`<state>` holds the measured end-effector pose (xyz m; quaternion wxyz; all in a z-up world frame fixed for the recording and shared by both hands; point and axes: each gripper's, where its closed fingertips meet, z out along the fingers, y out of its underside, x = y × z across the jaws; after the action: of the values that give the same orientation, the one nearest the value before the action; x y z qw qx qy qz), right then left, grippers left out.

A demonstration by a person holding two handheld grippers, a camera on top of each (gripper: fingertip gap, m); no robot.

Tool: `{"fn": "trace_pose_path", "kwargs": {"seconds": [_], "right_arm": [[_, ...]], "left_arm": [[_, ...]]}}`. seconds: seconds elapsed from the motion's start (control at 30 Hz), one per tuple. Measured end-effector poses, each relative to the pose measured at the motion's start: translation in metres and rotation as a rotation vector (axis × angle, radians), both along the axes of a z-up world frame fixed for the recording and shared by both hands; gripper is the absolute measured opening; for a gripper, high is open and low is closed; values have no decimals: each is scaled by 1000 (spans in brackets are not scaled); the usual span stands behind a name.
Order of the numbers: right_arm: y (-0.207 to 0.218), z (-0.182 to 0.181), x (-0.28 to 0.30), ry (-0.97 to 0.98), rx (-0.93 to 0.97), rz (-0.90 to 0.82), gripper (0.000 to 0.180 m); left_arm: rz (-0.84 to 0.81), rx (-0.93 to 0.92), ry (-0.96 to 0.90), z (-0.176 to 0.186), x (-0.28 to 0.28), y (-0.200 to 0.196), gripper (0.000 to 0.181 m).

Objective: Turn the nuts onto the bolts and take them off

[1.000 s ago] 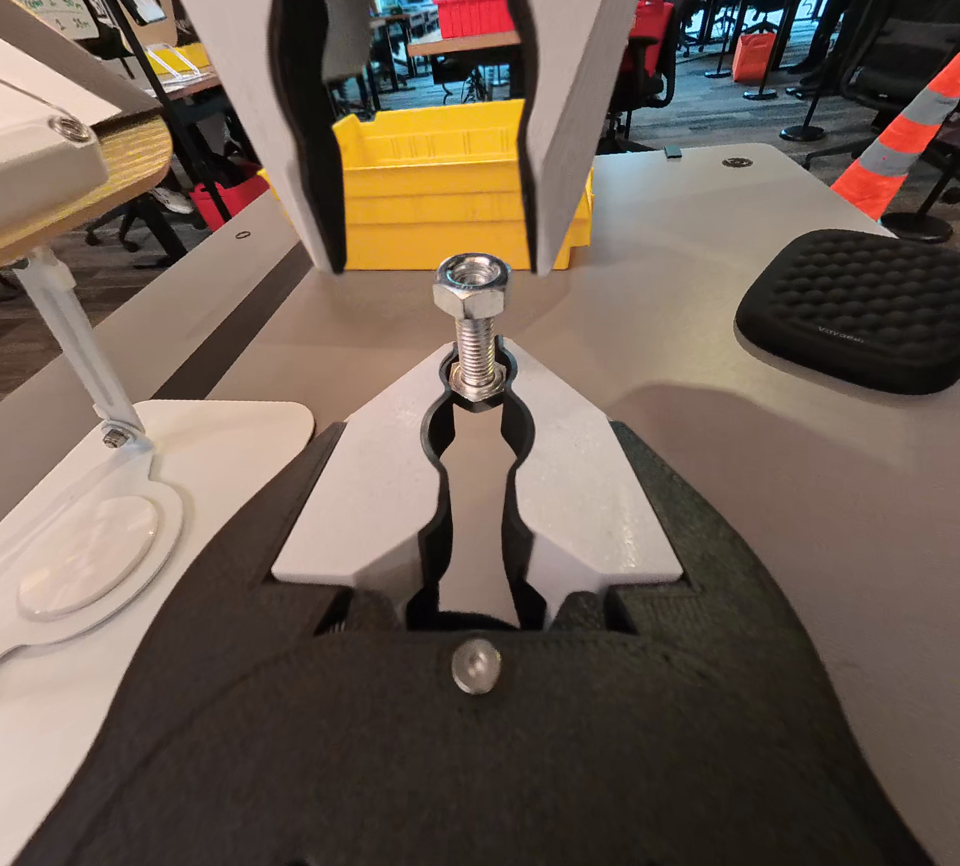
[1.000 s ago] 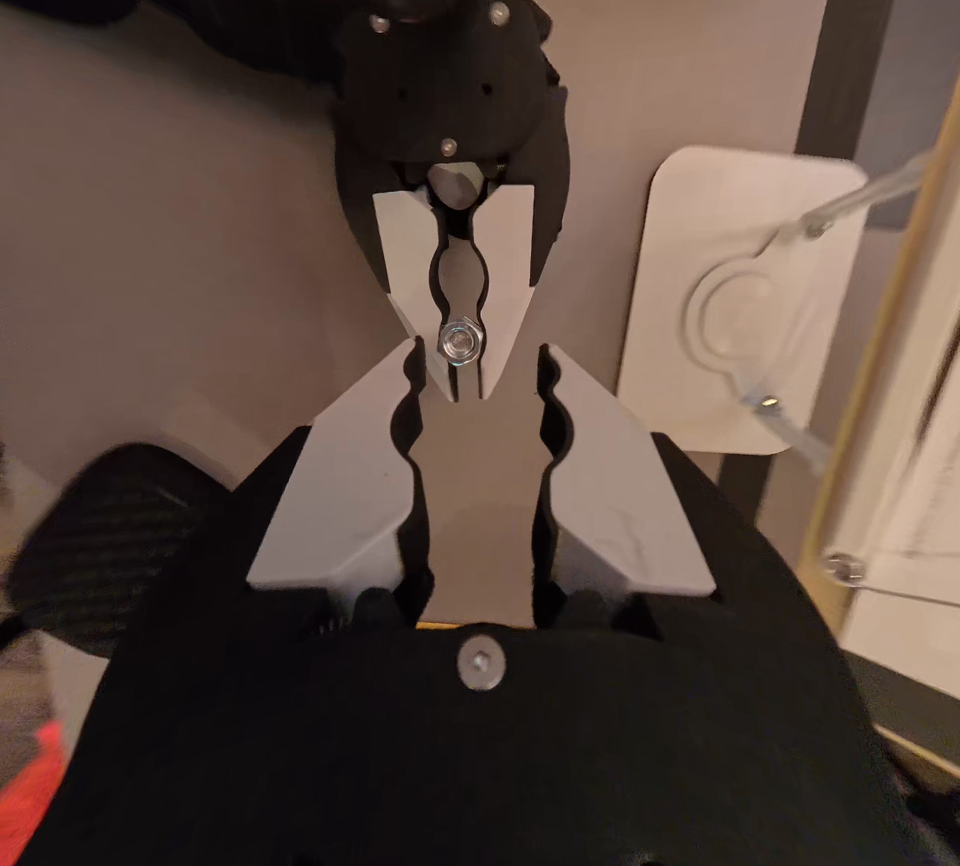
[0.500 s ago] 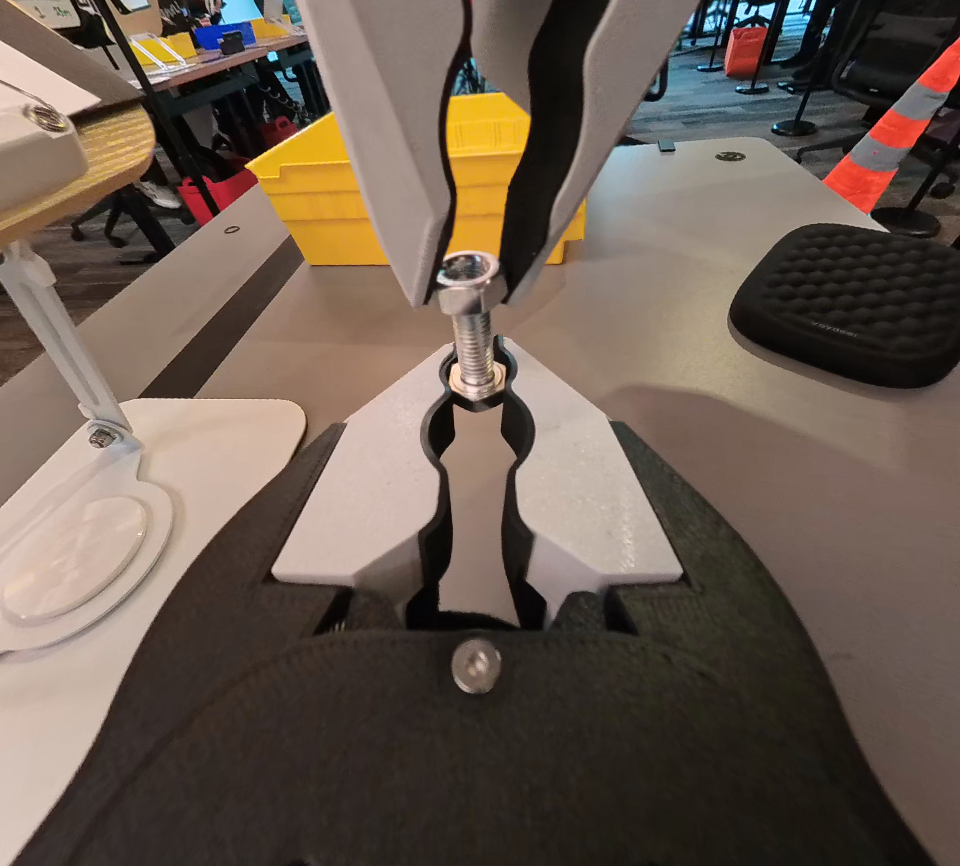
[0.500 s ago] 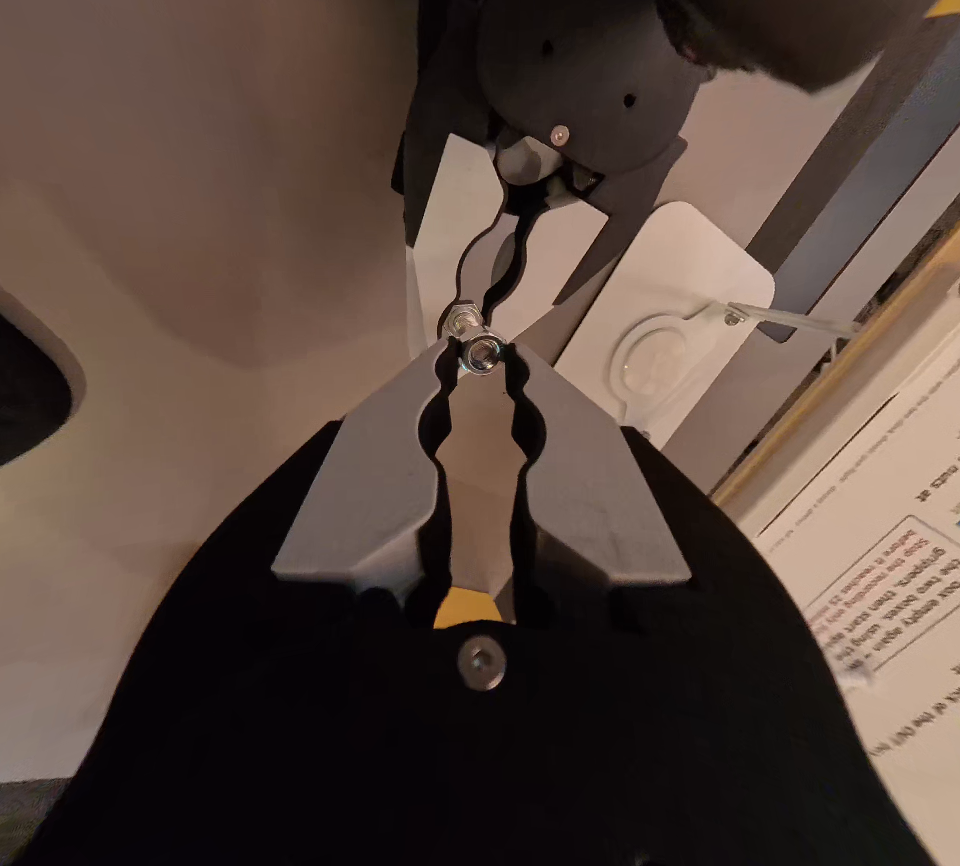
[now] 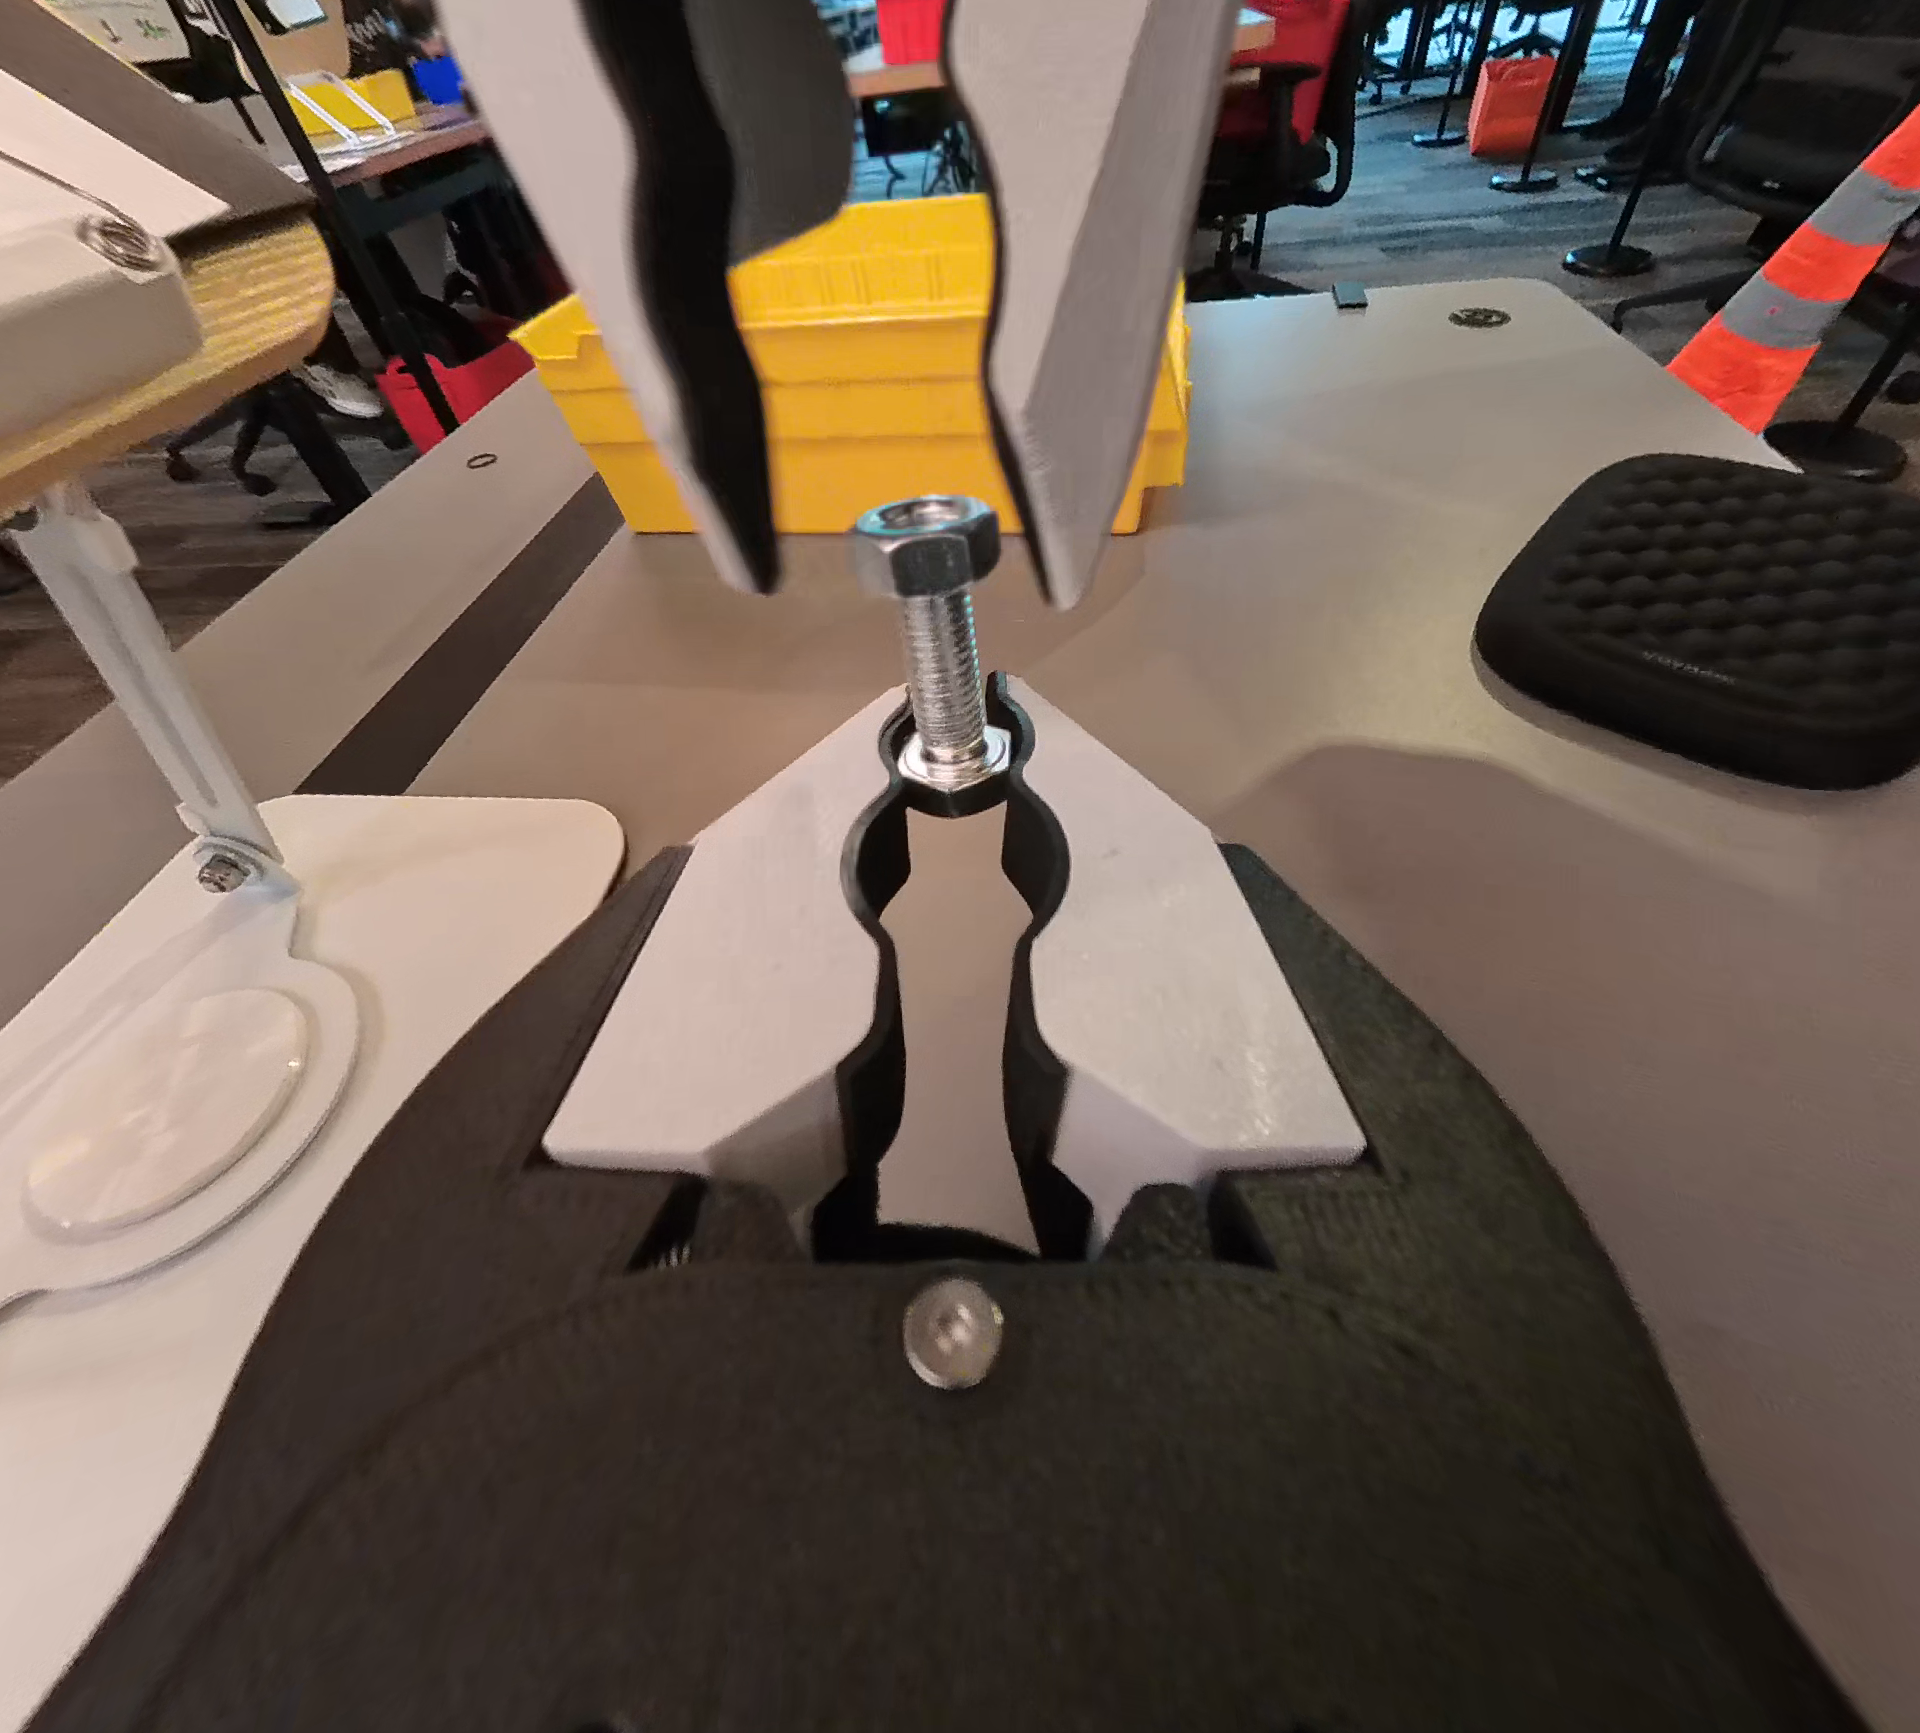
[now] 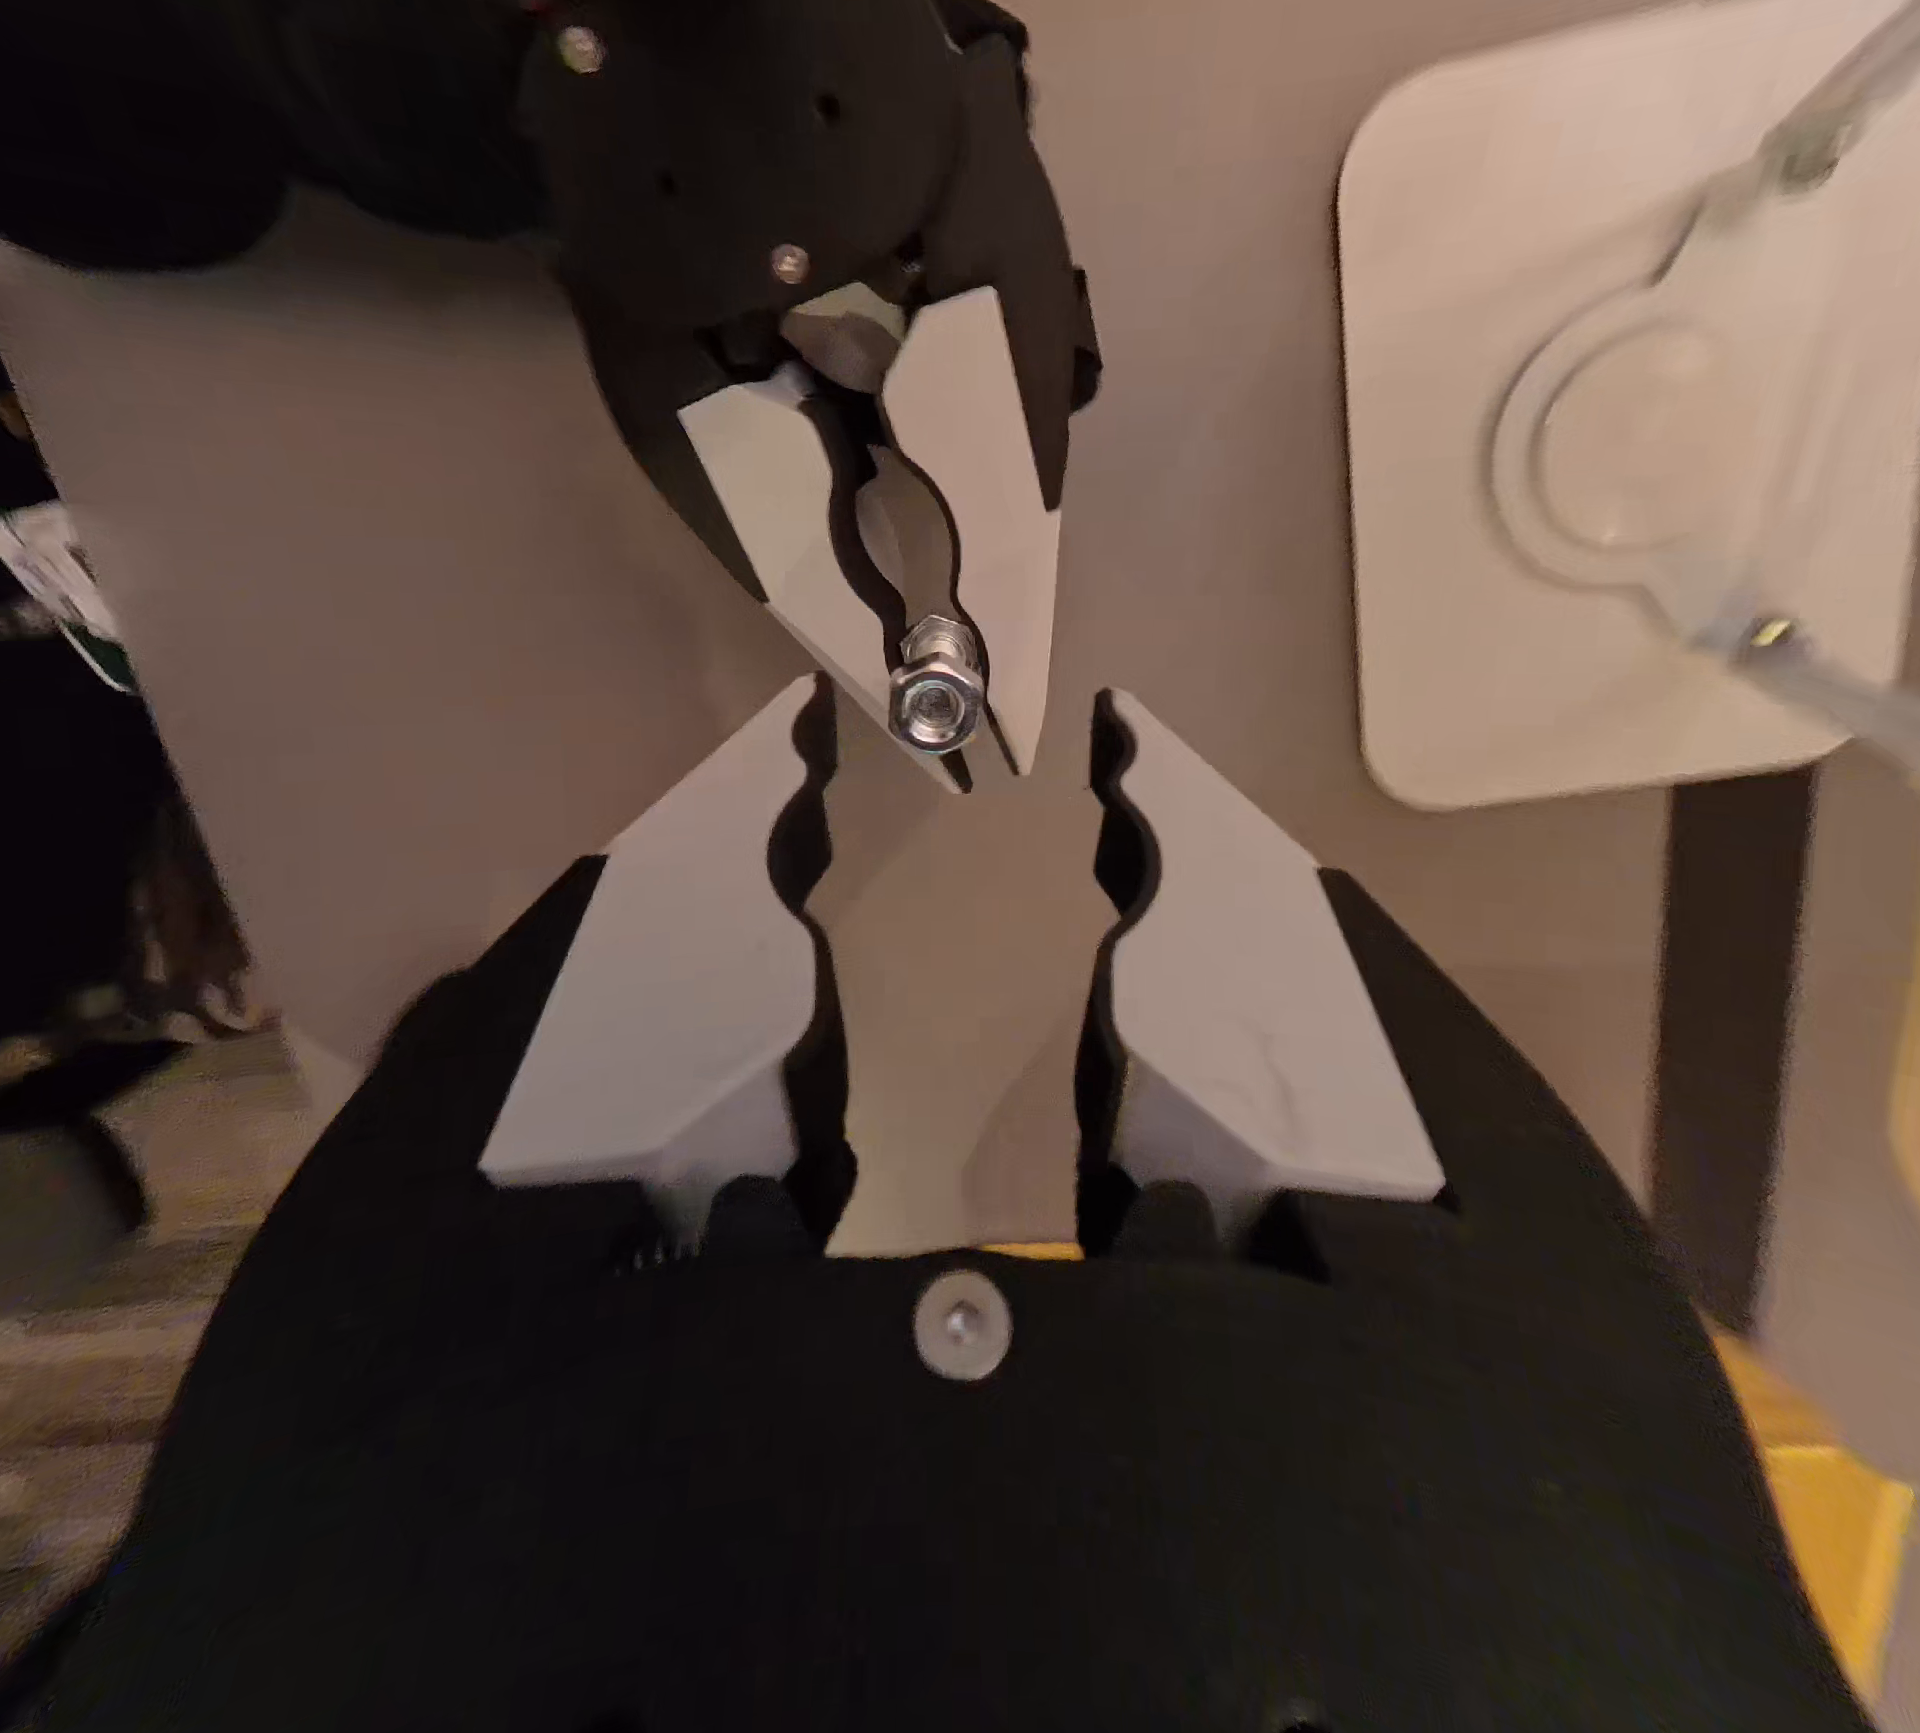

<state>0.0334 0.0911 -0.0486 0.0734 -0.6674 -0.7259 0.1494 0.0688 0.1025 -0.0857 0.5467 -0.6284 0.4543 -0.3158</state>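
Left gripper (image 5: 951,753): clenched on hex bolt (image 5: 938,681) at its head, shank upright, presenting the threaded end. Hex nut (image 5: 928,549): seated at the bolt's top, directly ahead of the tips. Right gripper (image 5: 899,587): released, its fingers either side of the nut without contact, likely re-gripping between turns. Beyond: yellow bin (image 5: 883,395). Right: black wrist rest (image 5: 1714,613), embossed mark illegible. Tabletop (image 5: 1455,852): grey.

You had a shiny threaded metal bolt (image 5: 940,675) w/ glossy steel nut (image 5: 928,540); matt white plastic fingers (image 5: 1164,987), rough black body; smooth matt table (image 5: 1455,852); dimpled black pad (image 5: 1714,613).
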Motion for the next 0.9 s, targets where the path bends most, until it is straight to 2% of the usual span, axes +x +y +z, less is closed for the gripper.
{"fn": "trace_pose_path", "kwargs": {"seconds": [0.1,0.2,0.3,0.37,0.47,0.53,0.6,0.67,0.73,0.8,0.9], "right_arm": [[-1,10,-6,81,170,252,45],[9,6,-1,15,400,464,35],[5,2,1,2,454,623,22],[3,0,1,9,446,654,17],[2,0,0,18,417,643,16],[2,-1,2,-1,366,570,15],[3,-1,1,-14,299,433,16],[2,-3,3,-53,151,173,16],[-1,-4,4,-62,37,21,26],[1,-5,6,-66,39,26,35],[-2,3,3,-2,108,195,42]], "left_arm": [[0,-2,-7,1,-2,0,10],[-4,-3,-13,2,-2,0,10],[-9,-3,-10,1,-1,-1,10],[-8,-1,-14,2,-1,-1,10],[-3,0,-17,3,-3,0,10],[-5,1,-14,3,-2,-1,10],[2,-1,-19,3,-2,0,10],[8,0,-11,2,-4,2,10],[11,2,8,-2,-2,2,10],[13,-2,15,-3,-2,3,10],[8,-3,-4,0,-2,2,10]]}}
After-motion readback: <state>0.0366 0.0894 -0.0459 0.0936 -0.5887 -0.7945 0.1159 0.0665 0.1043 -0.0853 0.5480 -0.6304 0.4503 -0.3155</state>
